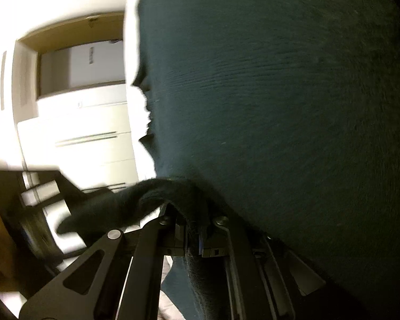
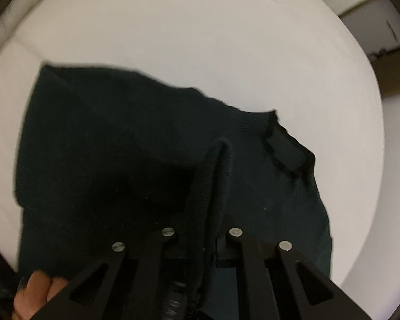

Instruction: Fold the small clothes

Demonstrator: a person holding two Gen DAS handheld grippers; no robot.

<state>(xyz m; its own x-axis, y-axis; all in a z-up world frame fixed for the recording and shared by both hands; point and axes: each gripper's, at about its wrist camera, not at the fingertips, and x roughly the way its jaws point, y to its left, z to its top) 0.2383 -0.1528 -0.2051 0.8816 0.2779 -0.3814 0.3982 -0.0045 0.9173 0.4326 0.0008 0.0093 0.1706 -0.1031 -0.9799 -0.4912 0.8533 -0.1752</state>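
You are working over a white bed surface (image 2: 226, 40), with pale cabinet doors (image 1: 93, 138) and a cardboard box (image 1: 74, 29) beyond it, though the left view is blurred. Your right gripper (image 2: 200, 242) is pinched on a ribbed fold of the dark green knit garment (image 2: 106, 146), which spreads ahead across the bed. Your left gripper (image 1: 193, 236) is clamped on another edge of it, the cloth hanging close and filling that view.

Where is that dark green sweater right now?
The dark green sweater is pinched in both tongs, right and left, hanging over the white bed.
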